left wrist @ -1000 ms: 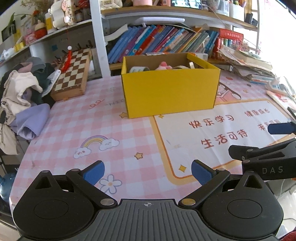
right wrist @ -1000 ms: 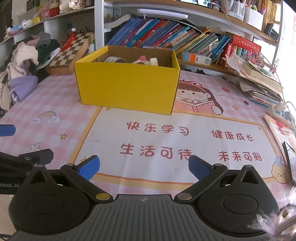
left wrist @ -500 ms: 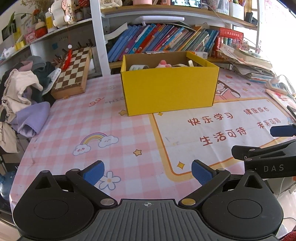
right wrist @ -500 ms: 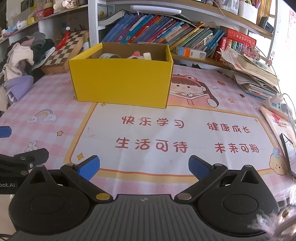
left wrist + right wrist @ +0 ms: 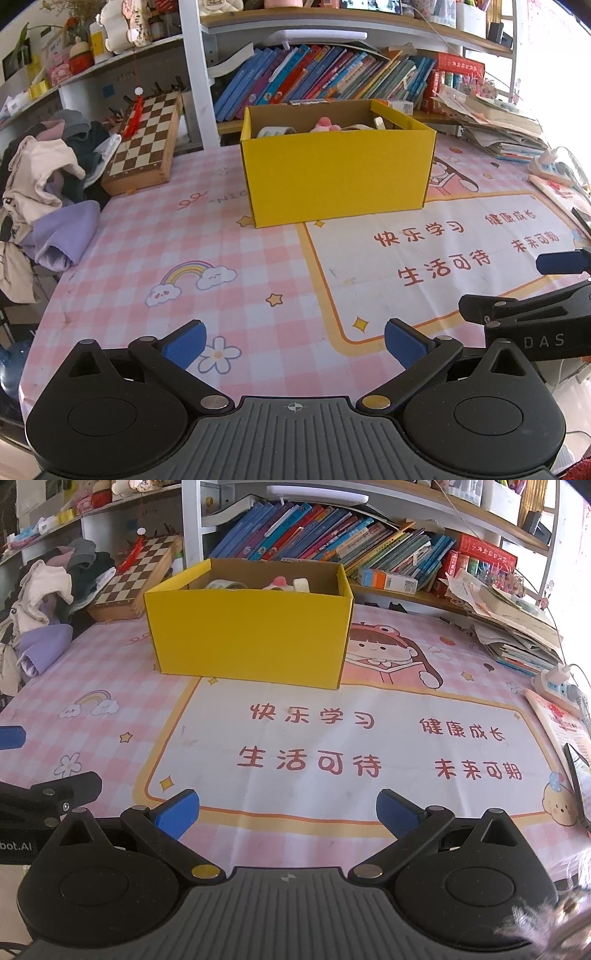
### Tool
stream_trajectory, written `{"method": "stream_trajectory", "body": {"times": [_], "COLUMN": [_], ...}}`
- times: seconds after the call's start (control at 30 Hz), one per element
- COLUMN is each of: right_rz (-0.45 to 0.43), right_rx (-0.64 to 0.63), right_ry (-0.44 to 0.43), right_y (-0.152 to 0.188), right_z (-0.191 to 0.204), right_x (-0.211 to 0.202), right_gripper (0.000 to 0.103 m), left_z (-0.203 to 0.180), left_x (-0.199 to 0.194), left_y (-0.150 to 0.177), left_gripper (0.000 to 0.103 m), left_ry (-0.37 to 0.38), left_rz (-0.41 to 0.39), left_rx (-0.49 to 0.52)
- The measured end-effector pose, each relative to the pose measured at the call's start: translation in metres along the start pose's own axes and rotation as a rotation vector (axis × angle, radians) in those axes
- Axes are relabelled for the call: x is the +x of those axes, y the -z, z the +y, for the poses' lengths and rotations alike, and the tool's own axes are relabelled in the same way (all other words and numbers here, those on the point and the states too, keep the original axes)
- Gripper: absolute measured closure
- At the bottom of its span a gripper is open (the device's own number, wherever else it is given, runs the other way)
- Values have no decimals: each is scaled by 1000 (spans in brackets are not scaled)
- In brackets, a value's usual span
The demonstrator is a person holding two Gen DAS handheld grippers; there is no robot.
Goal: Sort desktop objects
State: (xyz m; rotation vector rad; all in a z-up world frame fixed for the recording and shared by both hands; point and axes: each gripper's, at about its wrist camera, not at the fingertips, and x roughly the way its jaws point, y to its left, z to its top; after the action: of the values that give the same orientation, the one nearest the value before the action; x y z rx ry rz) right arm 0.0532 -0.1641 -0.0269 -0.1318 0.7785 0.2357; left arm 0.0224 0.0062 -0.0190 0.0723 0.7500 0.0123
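yellow box: open-topped cardboard, stands on the pink checked table mat toward the far side, in front of the bookshelf; well apart from both grippers
box contents: tape roll at left; pink plush toy in the middle; a pale item at right, too hidden to tell what
left gripper: low over the near edge of the mat; blue pads spread wide, nothing between them; points toward the box
right gripper: same pose just beside the left one, over the white printed panel; fingers wide apart, holding nothing
chessboard: tilted against the shelf post, left of the box
clothes pile: on the far left edge
books: leaning row on the shelf behind the box; loose paper stack at right
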Motion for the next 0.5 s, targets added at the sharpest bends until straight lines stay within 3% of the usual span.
{"method": "stream_trajectory", "body": {"times": [0.5], "right_rz": [6], "right_rx": [-2], "right_ry": [-1], "right_y": [1], "right_z": [1], "right_x": [-1], "right_gripper": [0], "left_z": [0], "left_x": [-2], "left_y": [1], "left_gripper": [0], "left_ry": [2], "left_rz": [0], "left_rx": [4]}}
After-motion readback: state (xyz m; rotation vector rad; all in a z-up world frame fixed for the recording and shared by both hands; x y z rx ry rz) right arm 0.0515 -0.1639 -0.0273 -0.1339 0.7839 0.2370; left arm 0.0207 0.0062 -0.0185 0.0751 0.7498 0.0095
